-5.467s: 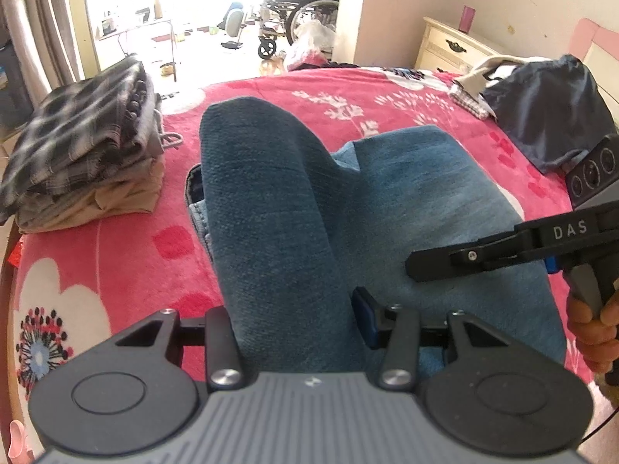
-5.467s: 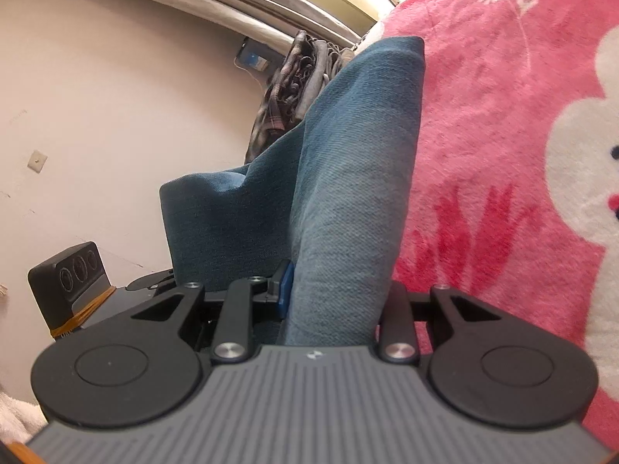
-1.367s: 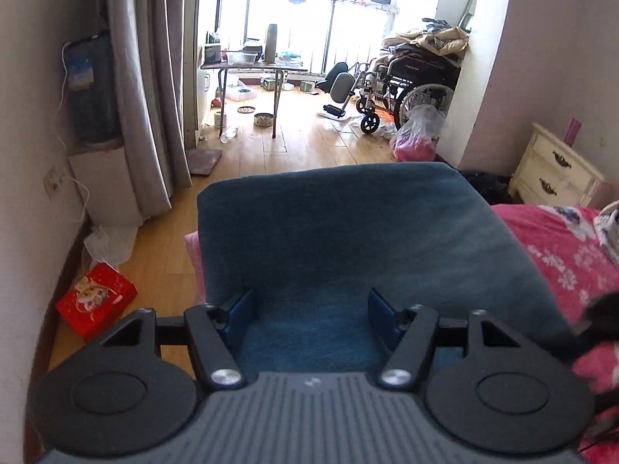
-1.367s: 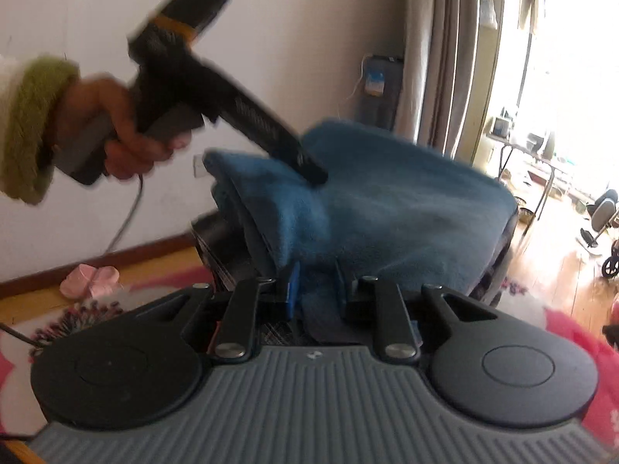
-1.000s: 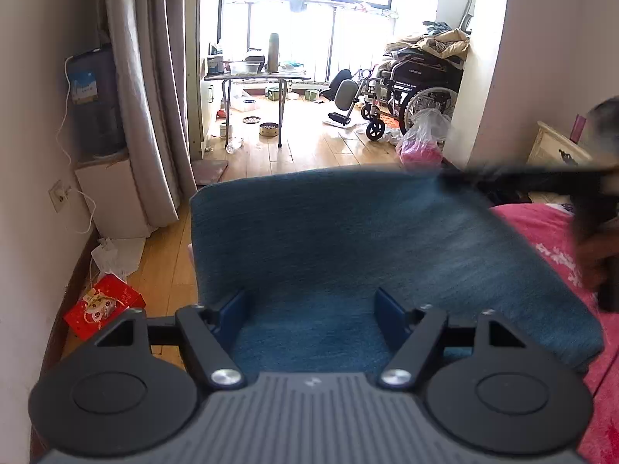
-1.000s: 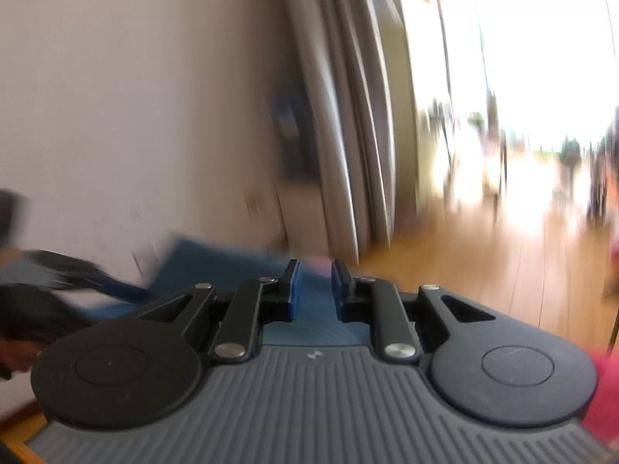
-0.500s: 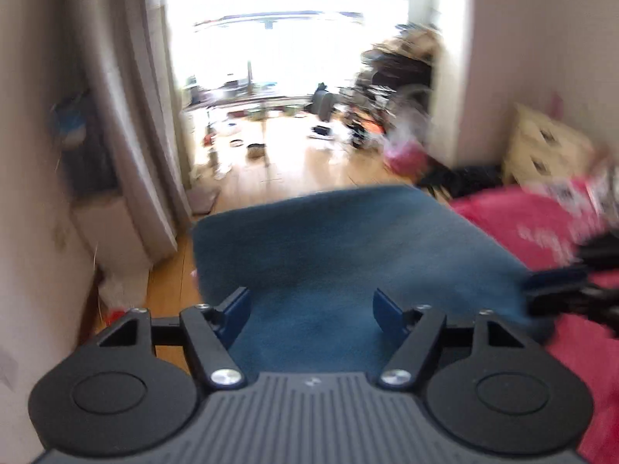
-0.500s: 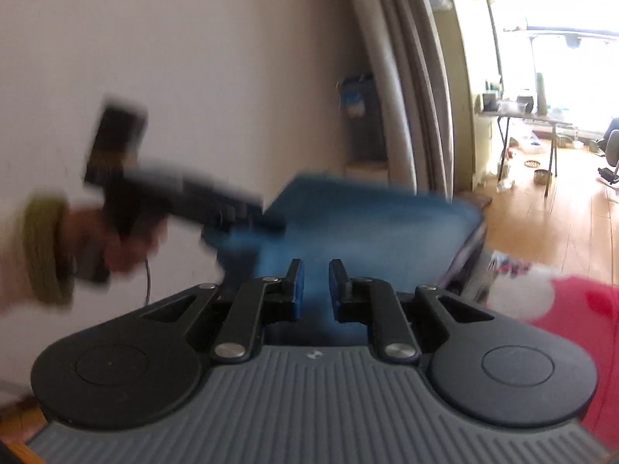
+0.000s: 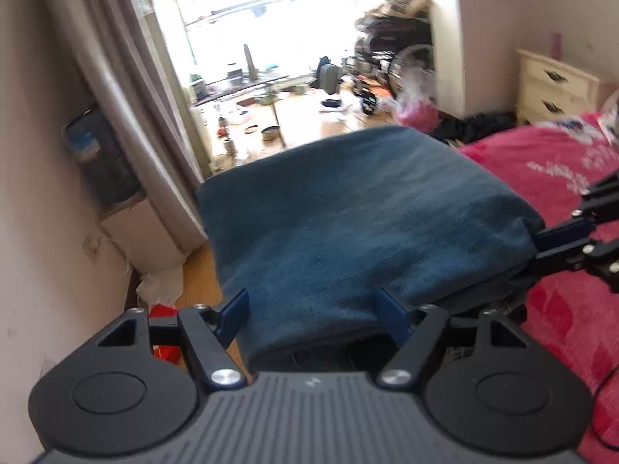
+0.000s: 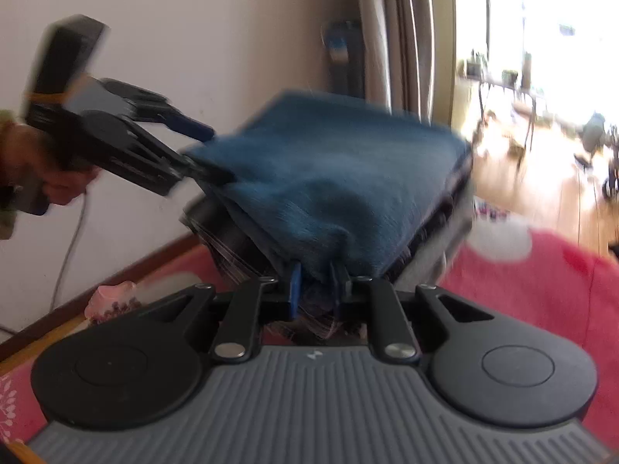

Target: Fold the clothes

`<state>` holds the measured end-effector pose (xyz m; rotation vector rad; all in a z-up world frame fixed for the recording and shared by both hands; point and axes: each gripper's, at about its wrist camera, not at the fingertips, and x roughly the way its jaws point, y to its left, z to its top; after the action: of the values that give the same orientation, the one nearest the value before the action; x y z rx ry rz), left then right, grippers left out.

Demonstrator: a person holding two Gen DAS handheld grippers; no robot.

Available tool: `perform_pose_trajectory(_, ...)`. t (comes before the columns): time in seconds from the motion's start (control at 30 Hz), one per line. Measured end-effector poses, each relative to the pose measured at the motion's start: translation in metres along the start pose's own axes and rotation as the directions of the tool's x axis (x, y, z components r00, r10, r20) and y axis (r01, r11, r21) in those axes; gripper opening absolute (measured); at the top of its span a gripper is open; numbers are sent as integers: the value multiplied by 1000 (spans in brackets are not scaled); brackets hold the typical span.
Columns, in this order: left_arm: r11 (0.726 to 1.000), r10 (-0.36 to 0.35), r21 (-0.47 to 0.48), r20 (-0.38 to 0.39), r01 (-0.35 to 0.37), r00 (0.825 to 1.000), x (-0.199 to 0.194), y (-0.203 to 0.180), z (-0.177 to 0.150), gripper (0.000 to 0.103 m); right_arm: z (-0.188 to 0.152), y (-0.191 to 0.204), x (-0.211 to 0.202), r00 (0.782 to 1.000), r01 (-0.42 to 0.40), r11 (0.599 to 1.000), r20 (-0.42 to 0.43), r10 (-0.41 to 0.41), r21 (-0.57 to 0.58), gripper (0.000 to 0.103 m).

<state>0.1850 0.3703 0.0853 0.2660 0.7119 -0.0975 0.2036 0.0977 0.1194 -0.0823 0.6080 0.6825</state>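
The folded jeans point(image 9: 359, 228), thick, heavy and floppy, hang over the bed point(image 9: 561, 178) edge, left tongs point(image 9: 313, 309) clamping wide, right tongs point(image 10: 314, 284) pinching a corner.

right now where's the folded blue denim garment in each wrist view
Left wrist view: the folded blue denim garment fills the centre, running from the lower middle up toward the window.
Right wrist view: the same garment sits centre, slightly above the middle.
Shared landmark: the grey curtain, left of the garment in the left view, behind it in the right.
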Motion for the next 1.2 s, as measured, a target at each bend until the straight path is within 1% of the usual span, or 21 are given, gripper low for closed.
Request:
perform_pose_trajectory(0.07, 999, 13, -34, 30, -12, 999, -25, -3, -6, 73, 4, 1, -23, 1000, 17, 999, 24, -18, 28, 14)
perform_pose_trajectory(0.1, 999, 15, -52, 42, -13, 999, -39, -6, -10, 73, -1, 2, -36, 999, 28, 999, 23, -29, 40, 15)
perform_pose_trajectory(0.2, 994, -3, -111, 63, 10, 998, -81, -26, -23, 79, -29, 6, -75, 998, 61, 995, -14, -60, 81, 16)
perform_pose_trajectory(0.27, 988, -24, -152, 77, 35, 997, -110, -44, -32, 85, -49, 7, -103, 995, 83, 990, -55, -77, 112, 16)
perform_pose_trajectory(0.3, 984, -34, -174, 85, 49, 996, -124, -52, -36, 90, -60, 8, -115, 993, 97, 988, -76, -88, 119, 18)
perform_pose_trajectory(0.33, 978, -45, -200, 95, 64, 994, -136, -60, -40, 94, -69, 11, -126, 992, 106, 986, -85, -95, 126, 24)
perform_pose_trajectory(0.37, 971, -59, -225, 105, 82, 993, -149, -70, -45, 97, -77, 14, -138, 991, 110, 985, -87, -99, 133, 28)
perform_pose_trajectory(0.43, 954, -77, -281, 123, 109, 989, -174, -90, -56, 100, -93, 20, -160, 990, 120, 982, -90, -107, 146, 53)
perform_pose_trajectory(0.47, 942, -83, -314, 126, 119, 989, -185, -99, -61, 100, -101, 23, -171, 990, 124, 980, -91, -111, 153, 58)
perform_pose_trajectory(0.53, 918, -86, -376, 118, 125, 989, -205, -118, -72, 103, -110, 32, -192, 989, 139, 976, -83, -127, 167, 71)
perform_pose_trajectory(0.57, 905, -84, -408, 100, 118, 991, -212, -126, -76, 103, -114, 37, -202, 988, 146, 973, -78, -134, 178, 76)
perform_pose_trajectory(0.6, 893, -78, -437, 76, 104, 994, -217, -131, -79, 103, -117, 42, -211, 987, 153, 970, -73, -141, 191, 83)
perform_pose_trajectory(0.67, 866, -70, -494, 29, 75, 997, -228, -142, -86, 103, -122, 52, -232, 988, 156, 963, -53, -148, 219, 85)
perform_pose_trajectory(0.7, 856, -51, -514, 19, 54, 998, -234, -147, -89, 103, -124, 56, -239, 988, 153, 961, -43, -147, 230, 87)
perform_pose_trajectory(0.8, 835, 26, -550, 7, -17, 1000, -250, -154, -95, 103, -131, 69, -251, 988, 156, 961, -14, -157, 228, 89)
perform_pose_trajectory(0.83, 831, 49, -555, -4, -43, 999, -254, -156, -95, 103, -132, 72, -253, 985, 170, 960, -10, -172, 221, 95)
perform_pose_trajectory(0.9, 836, 89, -543, -9, -79, 996, -261, -160, -92, 103, -133, 79, -255, 977, 209, 955, -4, -213, 212, 101)
perform_pose_trajectory(0.97, 853, 102, -516, 15, -80, 995, -269, -166, -88, 103, -135, 84, -258, 967, 245, 944, 9, -253, 223, 102)
perform_pose_trajectory(1.03, 863, 104, -499, 20, -80, 994, -271, -171, -81, 103, -138, 88, -260, 960, 266, 936, 21, -279, 229, 102)
perform_pose_trajectory(1.13, 865, 126, -489, -7, -113, 992, -268, -175, -76, 103, -139, 97, -258, 953, 292, 935, 24, -302, 199, 102)
perform_pose_trajectory(1.2, 866, 149, -479, -31, -146, 988, -266, -177, -75, 103, -139, 103, -259, 944, 319, 932, 32, -329, 169, 102)
